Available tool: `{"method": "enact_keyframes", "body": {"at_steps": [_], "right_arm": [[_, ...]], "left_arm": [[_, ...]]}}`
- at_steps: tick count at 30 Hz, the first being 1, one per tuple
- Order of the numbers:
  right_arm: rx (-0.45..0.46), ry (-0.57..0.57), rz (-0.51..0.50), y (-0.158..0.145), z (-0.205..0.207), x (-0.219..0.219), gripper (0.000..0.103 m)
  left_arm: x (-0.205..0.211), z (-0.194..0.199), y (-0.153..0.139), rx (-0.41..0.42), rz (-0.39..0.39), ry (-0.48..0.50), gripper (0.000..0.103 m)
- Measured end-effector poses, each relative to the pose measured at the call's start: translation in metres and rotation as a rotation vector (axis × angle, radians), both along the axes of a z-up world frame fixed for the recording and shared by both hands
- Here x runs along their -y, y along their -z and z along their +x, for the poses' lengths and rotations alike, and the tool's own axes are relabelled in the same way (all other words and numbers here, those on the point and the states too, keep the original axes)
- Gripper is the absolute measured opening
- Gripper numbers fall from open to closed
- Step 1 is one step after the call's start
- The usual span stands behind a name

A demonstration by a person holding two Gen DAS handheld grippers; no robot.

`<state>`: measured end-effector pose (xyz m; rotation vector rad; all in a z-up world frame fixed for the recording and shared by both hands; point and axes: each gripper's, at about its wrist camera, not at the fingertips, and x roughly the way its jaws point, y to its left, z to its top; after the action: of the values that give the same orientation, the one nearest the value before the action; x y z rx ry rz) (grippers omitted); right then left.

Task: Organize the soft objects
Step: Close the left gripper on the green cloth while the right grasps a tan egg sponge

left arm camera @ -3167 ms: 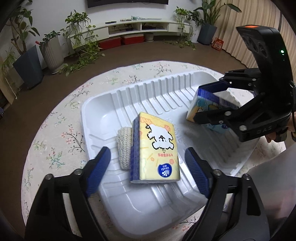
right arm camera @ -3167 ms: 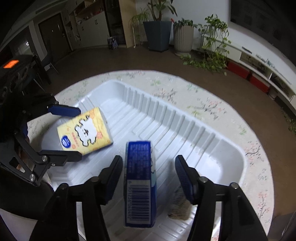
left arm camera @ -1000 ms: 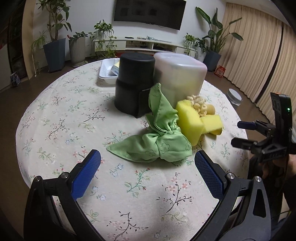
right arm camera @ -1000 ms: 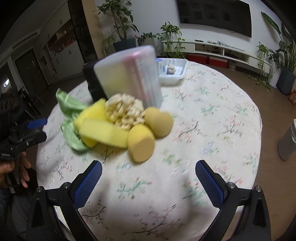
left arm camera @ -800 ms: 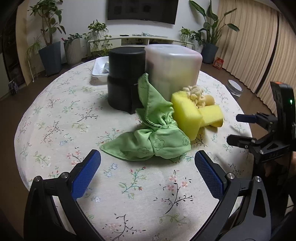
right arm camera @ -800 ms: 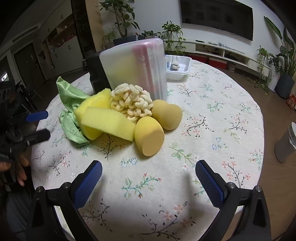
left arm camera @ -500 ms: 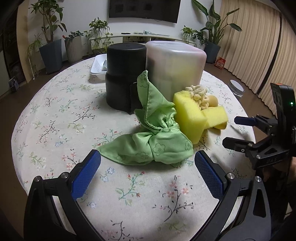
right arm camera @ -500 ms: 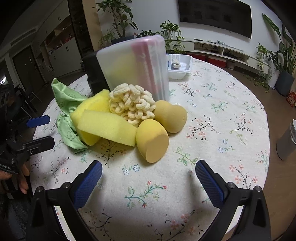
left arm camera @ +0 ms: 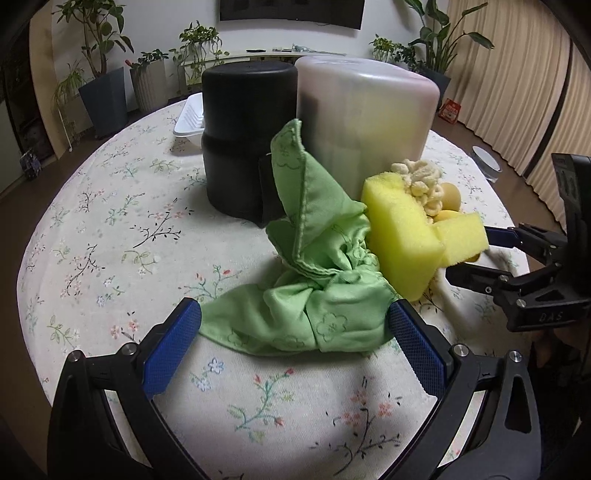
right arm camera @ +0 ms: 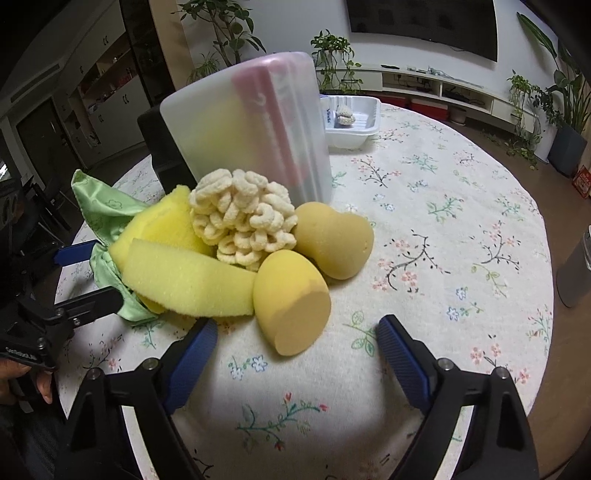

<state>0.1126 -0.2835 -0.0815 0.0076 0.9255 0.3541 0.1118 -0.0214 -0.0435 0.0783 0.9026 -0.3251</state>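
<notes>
Ahead of the left hand-held gripper [left arm camera: 293, 341] the cloth [left arm camera: 314, 273] lay on the table [left arm camera: 110, 236], sponges [left arm camera: 400, 236] to its right, canisters [left arm camera: 247, 144] behind.

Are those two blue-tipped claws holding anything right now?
No, nothing is held. The left gripper stands open around the green cloth; the right gripper, closing, nears the tan sponge.

Potted plants [left arm camera: 101, 79] — wall television [right arm camera: 421, 26]

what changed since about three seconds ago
Both hand-held grippers left the white tray with the tissue packs in it and came close to the pile: the left before the green cloth, the right, closing, before the egg-shaped sponge. The pile itself lies untouched.
</notes>
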Motion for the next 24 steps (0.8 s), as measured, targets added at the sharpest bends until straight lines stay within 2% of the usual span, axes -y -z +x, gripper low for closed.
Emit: {"method": "enact_keyframes", "body": {"at_steps": [8,13,24], "right_arm": [[0.01,-0.013,0.006,0.0,0.007,0.0,0.085],[0.015,-0.035,0.009,-0.002,0.008,-0.006,0.075],[0.017,-0.037,0.023,-0.001,0.01,-0.009,0.074]], "left_arm": [[0.005,0.009,0.005,-0.021,0.011,-0.002,0.103],[0.003,0.014,0.009,-0.055,-0.013,-0.015,0.103],[0.001,0.012,0.011,-0.054,-0.014,-0.036,0.103]]}}
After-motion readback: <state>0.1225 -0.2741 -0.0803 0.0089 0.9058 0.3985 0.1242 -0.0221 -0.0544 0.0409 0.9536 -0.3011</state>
